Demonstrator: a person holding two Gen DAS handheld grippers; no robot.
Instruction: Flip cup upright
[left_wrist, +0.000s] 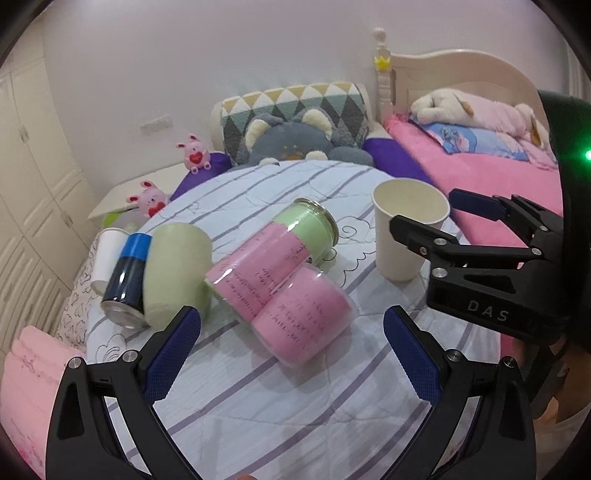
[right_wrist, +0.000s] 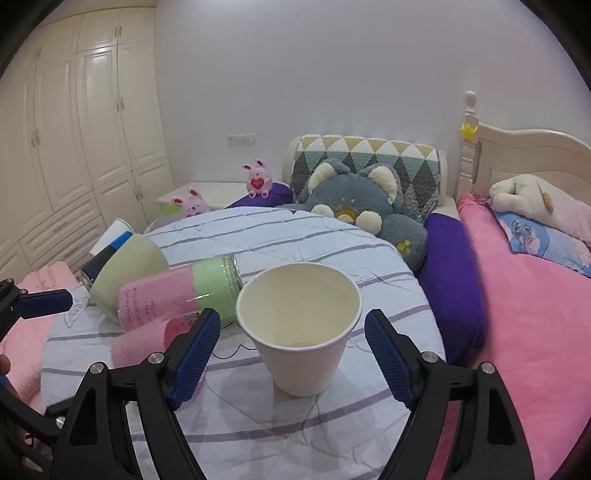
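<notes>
the paper cup (right_wrist: 299, 328) stood mouth-up on the striped quilt (right_wrist: 295, 229), toward the quilt's right edge where it met the pink blanket (right_wrist: 524, 314), so i judged the flip itself was done and the cup had been set apart from the clutter to keep it from being knocked. my right gripper (right_wrist: 291, 347) sat level and low behind it, pointing along the quilt, its jaws spread wide on either side of the cup wall with a gap on both sides, touching nothing. from the left camera the same gripper (left_wrist: 424, 210) reached in from the right edge with one finger in front of the cup (left_wrist: 406, 229).

my left gripper (left_wrist: 291, 332) hung above the near middle of the quilt, tilted down, jaws likewise apart and empty. below it lay the pink-wrapped jars (left_wrist: 280, 280) on their sides, and toward the left edge a green cup (left_wrist: 177, 273) stood mouth-down beside a fallen blue can (left_wrist: 127, 277). i judged that inverted cup could be the next one to turn, though the task line did not say.
</notes>
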